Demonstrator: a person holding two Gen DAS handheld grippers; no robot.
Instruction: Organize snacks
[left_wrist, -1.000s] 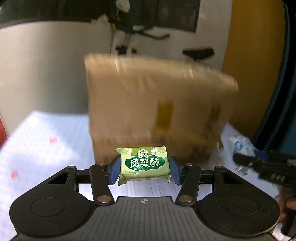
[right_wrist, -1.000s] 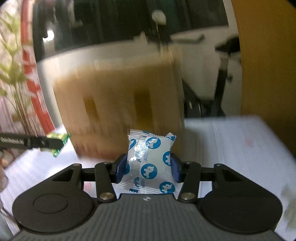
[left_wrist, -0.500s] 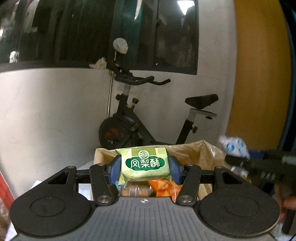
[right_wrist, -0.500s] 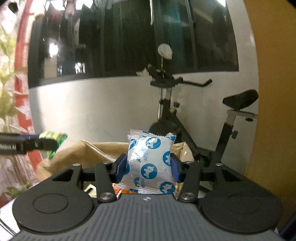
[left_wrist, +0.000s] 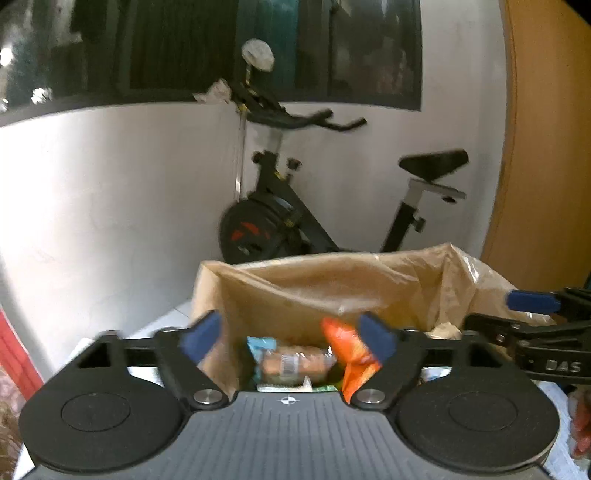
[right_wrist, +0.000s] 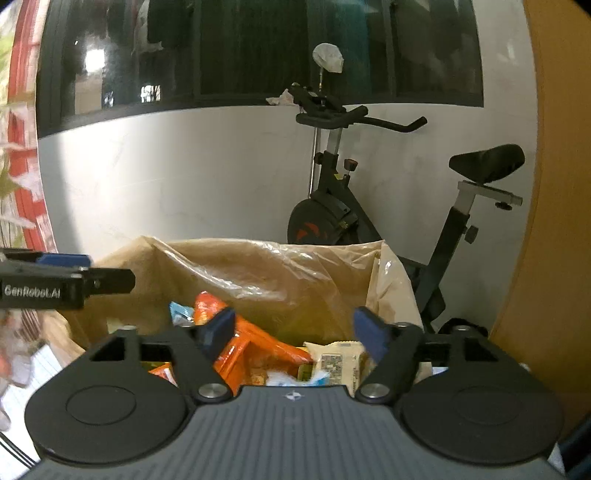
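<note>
A cardboard box (left_wrist: 314, 288) lined with a clear plastic bag stands open just below both grippers. My left gripper (left_wrist: 289, 332) hangs over its left part, jaws opening, nothing between the blue pads. Under it lie an orange packet (left_wrist: 345, 347), a brown wrapped bun (left_wrist: 295, 363) and a blue packet (left_wrist: 260, 345). My right gripper (right_wrist: 294, 328) hangs over the same box (right_wrist: 258, 273), jaws opening and empty, above the orange packet (right_wrist: 251, 343) and a pale yellow packet (right_wrist: 336, 360). Each view catches the other gripper from the side: the right one (left_wrist: 506, 312), the left one (right_wrist: 92, 269).
A black exercise bike (left_wrist: 280, 221) stands behind the box against a white wall, under a dark window. An orange-brown panel (right_wrist: 554, 221) fills the right. A strip of white table (left_wrist: 162, 321) shows left of the box. A hand (left_wrist: 580, 432) shows at the right edge.
Both grippers rose from in front of the box to above its open top. Then both opened; the green pastry packet and the white blue-dotted packet left the jaws.
</note>
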